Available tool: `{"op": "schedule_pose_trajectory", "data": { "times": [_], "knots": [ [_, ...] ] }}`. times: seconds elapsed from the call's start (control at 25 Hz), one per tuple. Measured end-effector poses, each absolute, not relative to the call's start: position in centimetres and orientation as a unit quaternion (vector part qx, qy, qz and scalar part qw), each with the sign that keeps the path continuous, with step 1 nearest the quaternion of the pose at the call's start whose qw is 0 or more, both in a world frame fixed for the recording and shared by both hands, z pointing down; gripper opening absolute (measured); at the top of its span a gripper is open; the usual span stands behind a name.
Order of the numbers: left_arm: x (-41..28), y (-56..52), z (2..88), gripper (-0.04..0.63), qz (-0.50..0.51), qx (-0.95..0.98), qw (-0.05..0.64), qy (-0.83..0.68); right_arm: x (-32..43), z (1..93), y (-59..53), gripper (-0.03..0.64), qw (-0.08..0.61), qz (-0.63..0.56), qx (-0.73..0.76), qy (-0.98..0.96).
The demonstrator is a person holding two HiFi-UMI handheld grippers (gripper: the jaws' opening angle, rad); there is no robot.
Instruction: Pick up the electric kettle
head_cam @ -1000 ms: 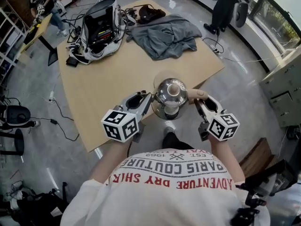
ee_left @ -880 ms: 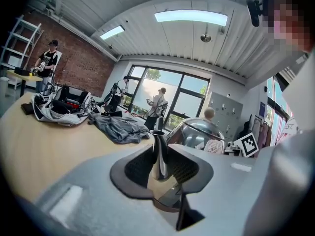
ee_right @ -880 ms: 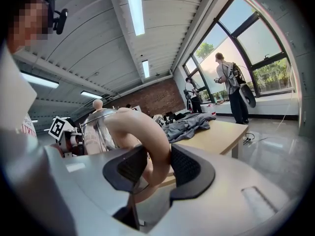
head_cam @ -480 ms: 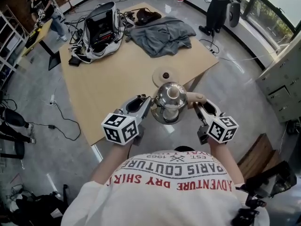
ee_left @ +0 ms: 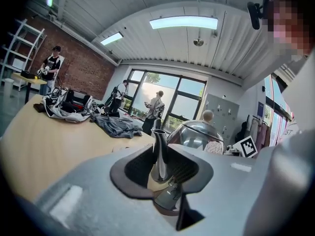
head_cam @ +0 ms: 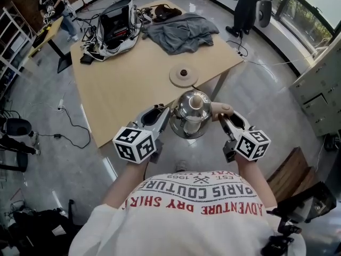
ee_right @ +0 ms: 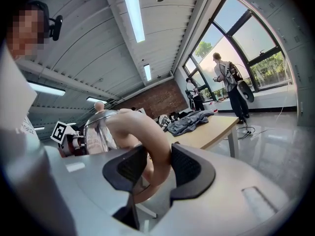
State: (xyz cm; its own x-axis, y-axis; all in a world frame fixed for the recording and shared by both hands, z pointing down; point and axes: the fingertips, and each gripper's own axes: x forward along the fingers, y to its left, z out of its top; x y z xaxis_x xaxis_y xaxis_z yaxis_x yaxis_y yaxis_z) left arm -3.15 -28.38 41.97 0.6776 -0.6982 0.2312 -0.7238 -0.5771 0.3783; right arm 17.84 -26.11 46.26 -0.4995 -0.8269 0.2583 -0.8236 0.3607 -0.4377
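Two grips on electric kettle (head_cam: 193,112): left tongs (head_cam: 165,116) pinch spout (ee_left: 158,154), right tongs (head_cam: 224,118) pinch handle (ee_right: 150,144); shirt (head_cam: 197,209): "PARIS COUTURE".

Left gripper view: kettle (ee_left: 199,134) lower body hidden behind left gripper (ee_left: 163,167) jaws; label (ee_left: 214,147) too small to read. Head view: standing person (head_cam: 249,7) cut off by top edge.

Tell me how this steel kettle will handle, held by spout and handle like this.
The kettle is likely rigid: polished metal body, no give. Its shiny spout, between the pads of the left tool, probably slips easily. The matte curved handle in the right tool should grip better, though the round body may swing beneath it.
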Motion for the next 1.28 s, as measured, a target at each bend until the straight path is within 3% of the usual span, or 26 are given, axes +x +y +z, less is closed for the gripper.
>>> {"op": "schedule_pose_trajectory", "data": {
  "times": [0.64,1.28],
  "knots": [
    [-0.8,-14.0,41.9,0.091,0.018,0.876,0.228,-0.424,20.4,46.2,-12.9,0.147,0.009,-0.263,-0.477,0.839],
    [-1.2,-9.9,40.4,0.091,0.010,0.878,0.213,-0.429,20.0,44.8,-9.3,0.146,0.019,-0.259,-0.475,0.841]
  ]
}}
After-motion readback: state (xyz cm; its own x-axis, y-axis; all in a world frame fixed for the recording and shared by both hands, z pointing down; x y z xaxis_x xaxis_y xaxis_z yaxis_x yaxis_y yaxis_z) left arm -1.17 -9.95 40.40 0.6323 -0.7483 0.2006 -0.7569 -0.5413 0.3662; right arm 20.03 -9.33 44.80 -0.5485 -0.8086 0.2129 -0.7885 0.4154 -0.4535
